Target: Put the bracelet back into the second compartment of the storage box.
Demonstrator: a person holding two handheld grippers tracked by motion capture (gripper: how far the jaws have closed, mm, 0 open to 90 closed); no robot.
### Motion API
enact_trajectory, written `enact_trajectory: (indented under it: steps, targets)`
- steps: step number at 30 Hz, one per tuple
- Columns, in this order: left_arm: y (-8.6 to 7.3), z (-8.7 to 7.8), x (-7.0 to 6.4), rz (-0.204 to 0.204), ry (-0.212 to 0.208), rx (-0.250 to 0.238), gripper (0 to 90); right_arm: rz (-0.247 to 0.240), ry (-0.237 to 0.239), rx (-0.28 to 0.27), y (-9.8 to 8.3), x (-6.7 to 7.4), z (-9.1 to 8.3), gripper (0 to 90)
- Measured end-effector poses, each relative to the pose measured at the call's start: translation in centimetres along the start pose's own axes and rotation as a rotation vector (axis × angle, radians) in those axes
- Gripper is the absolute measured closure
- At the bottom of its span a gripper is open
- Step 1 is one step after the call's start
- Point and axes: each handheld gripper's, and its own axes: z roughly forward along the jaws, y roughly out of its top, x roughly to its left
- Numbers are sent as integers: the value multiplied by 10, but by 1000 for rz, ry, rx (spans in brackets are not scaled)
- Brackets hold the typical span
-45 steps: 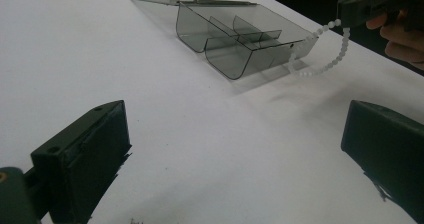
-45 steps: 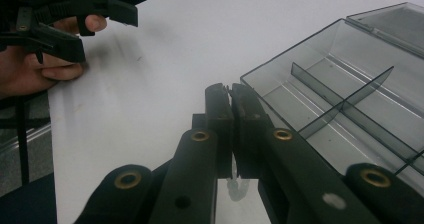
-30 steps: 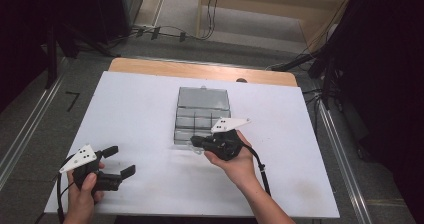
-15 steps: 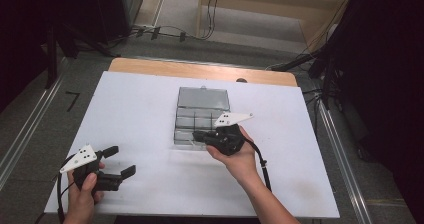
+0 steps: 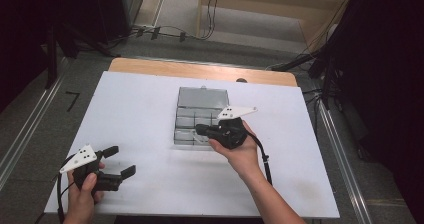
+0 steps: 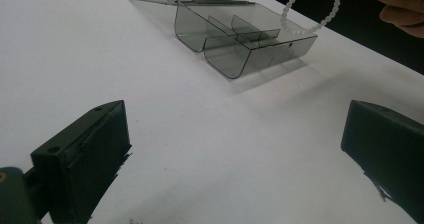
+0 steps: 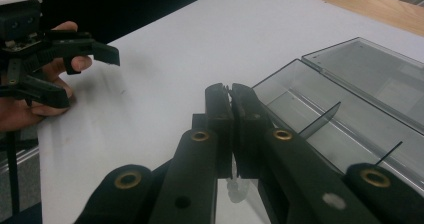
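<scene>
While my right gripper [image 5: 200, 130] hangs at the near right corner of the compartment box [image 5: 197, 115], its jaws are pinched together on a string of white beads [image 6: 310, 11] — in the left gripper view the strand loops up from the box's far side toward my right hand [image 5: 240, 151], and in the right gripper view a pale bit of it peeks out just under the closed jaws. So the beads sit above the box's near compartments, a little right of its middle, and whatever comes next turns on that: the open cells lie directly beneath and just ahead of my jaw tips, toward the table's [image 5: 140, 109] left.

The box's long axis runs away from me, lid [image 5: 200, 97] laid back flat at the far end, dividers crossing it side to side. The strand hangs down as a loop — its length runs roughly upright, not along any cell. I judge the lowering should go straight down into the nearest cell.

My left gripper [image 5: 120, 161] rests low at the near left of the table, well apart from the box, jaws spread wide with nothing between them. It points toward the box, but my right hand is plainly the nearer one.
</scene>
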Motion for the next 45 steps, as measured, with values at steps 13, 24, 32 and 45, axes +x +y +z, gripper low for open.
enact_trajectory:
  steps: [13, 24, 32, 45]
  targets:
    - [0, 0, 0, -5, -1, -3, 0, 16, -24, -9, 6, -10, -3, 858]
    - [0, 0, 0, -3, -3, -2, 0, 29, -39, -16, 10, -18, -4, 858]
    - [0, 0, 0, -5, -3, -3, 0, 43, -51, -8, 11, -25, -3, 858]
    - [0, 0, 0, -2, -4, -3, 0, 48, -76, -8, 16, -37, 0, 858]
